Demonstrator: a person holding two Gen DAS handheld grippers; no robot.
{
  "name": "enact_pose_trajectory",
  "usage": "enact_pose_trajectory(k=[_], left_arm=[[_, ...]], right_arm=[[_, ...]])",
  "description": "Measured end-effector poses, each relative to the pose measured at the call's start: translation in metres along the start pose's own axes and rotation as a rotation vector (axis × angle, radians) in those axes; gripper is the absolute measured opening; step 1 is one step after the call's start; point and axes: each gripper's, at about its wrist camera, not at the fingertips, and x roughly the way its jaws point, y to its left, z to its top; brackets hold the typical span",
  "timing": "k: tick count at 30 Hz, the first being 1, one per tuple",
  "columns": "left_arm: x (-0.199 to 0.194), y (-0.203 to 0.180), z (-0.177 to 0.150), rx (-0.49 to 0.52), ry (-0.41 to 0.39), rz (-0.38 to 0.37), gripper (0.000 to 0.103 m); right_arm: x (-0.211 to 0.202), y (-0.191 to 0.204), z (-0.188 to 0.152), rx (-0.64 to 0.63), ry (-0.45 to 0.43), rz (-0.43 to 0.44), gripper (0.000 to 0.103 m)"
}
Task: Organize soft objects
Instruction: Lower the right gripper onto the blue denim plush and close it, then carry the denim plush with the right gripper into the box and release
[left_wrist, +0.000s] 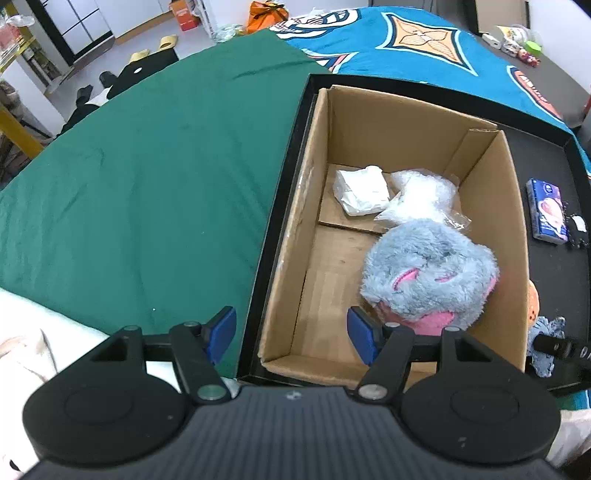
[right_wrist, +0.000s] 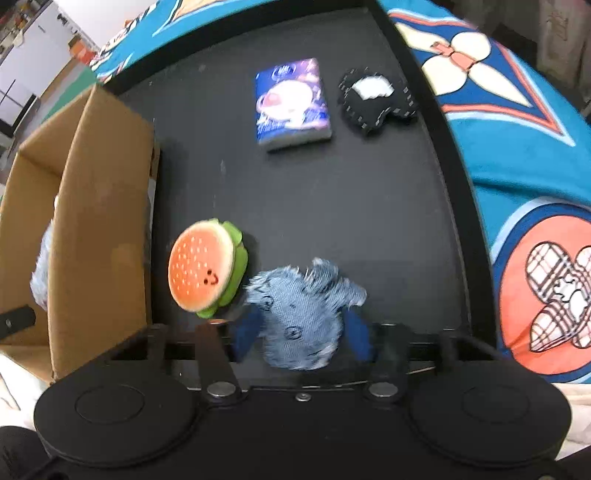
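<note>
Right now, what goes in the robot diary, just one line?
left gripper: open over cardboard box | right gripper: shut on denim toy | burger plush: outside box

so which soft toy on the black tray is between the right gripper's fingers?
The frayed blue denim toy, between the right gripper pads. The burger plush lies left; the black patch toy lies far off.

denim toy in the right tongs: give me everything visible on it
The denim toy is a small flat plush of light blue, faded denim-like cloth with frayed, fringed edges along its top and a few dark stitched marks on its face. It sits between the blue pads of the right tongs, which look closed against its two sides. It is over the black tray, and its left edge is next to or touching the burger plush. The view is motion-blurred, so finer detail is unclear.
</note>
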Motion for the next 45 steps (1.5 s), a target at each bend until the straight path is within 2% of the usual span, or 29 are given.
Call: enact_pose_trajectory(k=[2, 3, 7, 13, 20, 27, 39, 45], left_arm=[[0.002, -0.001, 0.001, -0.01, 0.008, 0.009, 0.065], [0.002, -0.001, 0.002, -0.016, 0.013, 0.006, 0.065], [0.002, -0.005, 0.003, -0.012, 0.014, 0.013, 0.065], [-0.001, -0.008, 0.003, 0.003, 0.01, 0.011, 0.065], [-0.007, -0.004, 0.003, -0.005, -0.006, 0.003, 0.065], [-0.012, 0.003, 0.002, -0.005, -0.02, -0.012, 0.065], [-0.01, 0.021, -0.005, -0.047, -0.044, -0.083, 0.065], [-0.011, 0.026, -0.009, -0.054, -0.061, -0.125, 0.065]], right_arm=[[0.001, 0.0, 0.0, -0.007, -0.009, 0.0, 0.039], [0.0, -0.001, 0.001, -0.003, -0.016, 0.009, 0.034], [-0.007, -0.01, 0.004, 0.053, -0.049, 0.04, 0.025], [-0.019, -0.023, 0.007, 0.122, -0.114, 0.096, 0.021], [-0.039, -0.028, 0.005, 0.147, -0.205, 0.155, 0.021], [-0.058, -0.009, 0.009, 0.117, -0.297, 0.193, 0.021], [-0.088, 0.025, 0.008, 0.029, -0.399, 0.301, 0.021], [-0.095, 0.042, 0.007, -0.017, -0.414, 0.329, 0.021]])
